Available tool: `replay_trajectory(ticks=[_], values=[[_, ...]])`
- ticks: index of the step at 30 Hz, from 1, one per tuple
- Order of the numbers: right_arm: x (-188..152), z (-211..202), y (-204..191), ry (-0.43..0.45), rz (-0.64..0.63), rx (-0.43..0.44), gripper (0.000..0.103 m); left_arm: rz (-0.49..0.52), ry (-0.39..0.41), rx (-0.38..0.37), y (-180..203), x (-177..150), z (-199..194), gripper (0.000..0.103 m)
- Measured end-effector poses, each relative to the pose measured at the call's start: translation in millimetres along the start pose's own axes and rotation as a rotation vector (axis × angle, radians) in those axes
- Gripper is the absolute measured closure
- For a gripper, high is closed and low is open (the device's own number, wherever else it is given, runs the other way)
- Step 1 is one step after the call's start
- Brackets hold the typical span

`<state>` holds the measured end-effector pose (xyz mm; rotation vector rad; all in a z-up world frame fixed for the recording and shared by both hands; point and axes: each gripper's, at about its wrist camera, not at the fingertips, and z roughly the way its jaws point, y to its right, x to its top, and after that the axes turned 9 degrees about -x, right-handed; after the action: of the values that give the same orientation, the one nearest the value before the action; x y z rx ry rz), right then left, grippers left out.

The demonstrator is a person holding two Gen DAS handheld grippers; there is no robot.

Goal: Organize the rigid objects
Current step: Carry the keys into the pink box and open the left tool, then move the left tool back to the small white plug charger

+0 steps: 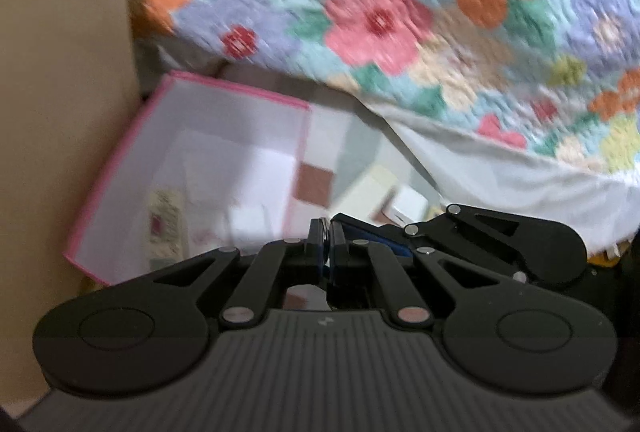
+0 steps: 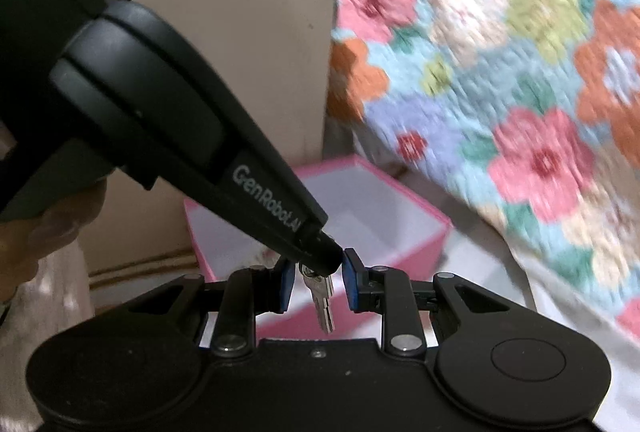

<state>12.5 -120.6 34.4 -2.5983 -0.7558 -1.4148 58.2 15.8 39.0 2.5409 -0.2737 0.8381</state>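
Note:
A pink-edged white box [image 1: 200, 159] lies open on the floor, also in the right wrist view [image 2: 376, 216], with small items inside. My left gripper [image 1: 327, 244] is shut on a metal key ring; in the right wrist view the left gripper [image 2: 320, 260] reaches in from the upper left with silver keys [image 2: 322, 296] hanging from its tip. My right gripper [image 2: 316, 282] is open, its blue pads [image 2: 354, 284] on either side of the hanging keys, not touching them. The right gripper [image 1: 460, 232] also shows in the left wrist view.
A floral quilt [image 1: 420, 11] hangs over a bed at the right, with a white sheet [image 1: 500, 175] below it. A beige cardboard panel [image 1: 60, 111] stands at the left. Small white boxes [image 1: 404, 205] lie on the checkered floor beside the pink box.

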Motion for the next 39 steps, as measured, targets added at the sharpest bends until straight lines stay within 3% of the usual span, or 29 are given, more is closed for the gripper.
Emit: replay_trajectory(ticks=[5, 11, 13, 14, 15, 19, 28, 34, 39], values=[[22.8, 37.3, 11.4, -0.004, 0.084, 0.110, 0.074, -0.002, -0.015, 0.025, -25.9, 23.0, 13.5, 0.101], [21.6, 79.2, 10.8, -0.089, 0.158, 0.112, 0.075, -0.043, -0.053, 0.036, -51.8, 28.0, 45.0, 0.097], [17.5, 89.3, 10.7, -0.130, 0.195, 0.088, 0.074, -0.081, -0.056, 0.049, -60.5, 24.3, 49.3, 0.083], [14.5, 93.3, 11.7, -0.152, 0.214, 0.068, 0.071, -0.104, -0.051, 0.051, -65.1, 22.0, 49.5, 0.067], [11.8, 95.6, 13.8, -0.167, 0.226, 0.059, 0.071, -0.118, -0.043, 0.048, -69.4, 20.0, 48.7, 0.063], [4.4, 85.1, 27.8, -0.172, 0.252, 0.053, 0.064, -0.115, -0.047, 0.039, -74.4, 14.4, 42.8, 0.062], [-3.2, 25.8, 62.1, -0.127, 0.315, 0.030, 0.056, -0.039, -0.143, -0.039, -40.2, 10.2, 35.0, 0.058], [-14.1, -3.5, 62.8, -0.125, 0.201, 0.054, 0.039, 0.029, -0.187, -0.098, -3.3, 9.7, 41.0, 0.047], [-41.5, 13.3, 56.3, -0.220, 0.091, 0.046, 0.038, 0.031, -0.248, -0.143, 20.6, 11.2, 66.3, 0.044]])
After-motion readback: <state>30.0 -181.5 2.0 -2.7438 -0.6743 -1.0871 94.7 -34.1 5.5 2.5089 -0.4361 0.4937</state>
